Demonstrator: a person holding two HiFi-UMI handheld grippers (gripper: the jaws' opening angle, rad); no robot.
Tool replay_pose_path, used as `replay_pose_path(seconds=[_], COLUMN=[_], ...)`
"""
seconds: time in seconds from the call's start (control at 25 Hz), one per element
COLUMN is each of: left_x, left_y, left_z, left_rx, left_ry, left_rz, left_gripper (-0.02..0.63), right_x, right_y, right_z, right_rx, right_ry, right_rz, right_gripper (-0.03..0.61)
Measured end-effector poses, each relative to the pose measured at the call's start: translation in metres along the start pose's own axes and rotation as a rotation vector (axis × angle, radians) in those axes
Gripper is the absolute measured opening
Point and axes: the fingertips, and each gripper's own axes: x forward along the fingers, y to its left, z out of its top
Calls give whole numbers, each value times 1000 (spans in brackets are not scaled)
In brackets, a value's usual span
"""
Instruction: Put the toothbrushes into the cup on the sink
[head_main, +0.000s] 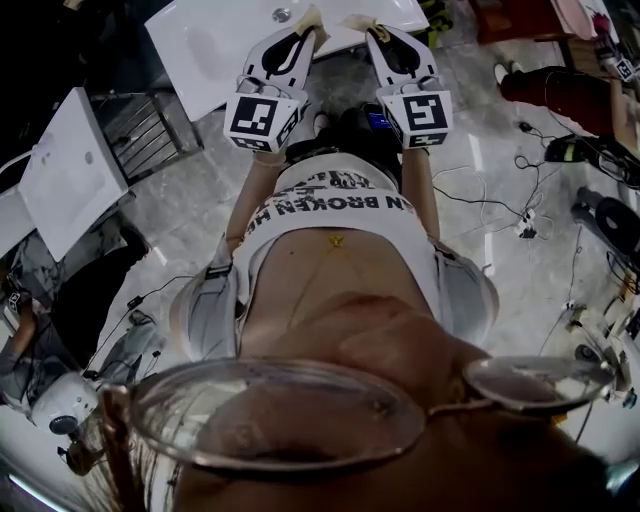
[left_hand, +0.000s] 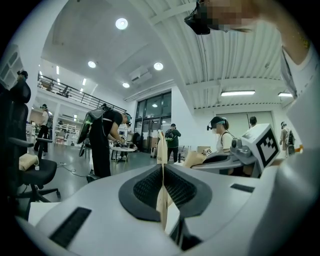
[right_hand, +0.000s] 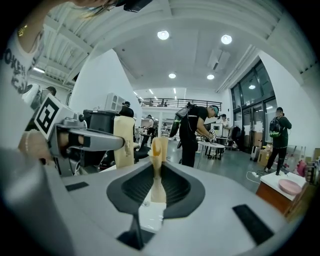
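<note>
Nothing of the task looks done yet, as far as these views show: no toothbrush and no cup can be seen anywhere, so I cannot tell where they lie. Only a bare white sink (head_main: 215, 45) sits at the far side, just beyond the tips of both tools. The left hand-held gripper (head_main: 312, 18) is held about level in front of the person, its tan-padded jaws pressed together with nothing between them. The right hand-held gripper (head_main: 363, 22), just beside it, is likewise closed and empty. By my judgement, finding, picking up and placing the toothbrushes all remain to be done.
</note>
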Motion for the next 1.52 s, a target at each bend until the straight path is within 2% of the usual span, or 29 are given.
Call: replay_pose_path(seconds=[0.28, 0.52, 0.84, 1.08, 1.28, 1.52], left_x=[16, 53, 138, 213, 261, 266], left_y=[25, 53, 78, 98, 99, 115], left_z=[-2, 0, 10, -6, -23, -29], left_rx=[-14, -23, -12, -17, -15, -35], left_ry=[3, 13, 35, 69, 95, 101], left_rz=[24, 45, 92, 145, 191, 207], left_gripper=[25, 25, 25, 25, 25, 25], right_x=[28, 71, 124, 175, 191, 205], right_y=[-11, -36, -111, -168, -212, -210], right_z=[3, 12, 17, -7, -29, -34], right_rx=[-4, -8, 15, 38, 44, 38], right_ry=[9, 3, -6, -5, 1, 24], right_rz=[8, 45, 90, 181, 214, 234], right_gripper=[60, 60, 60, 60, 60, 60])
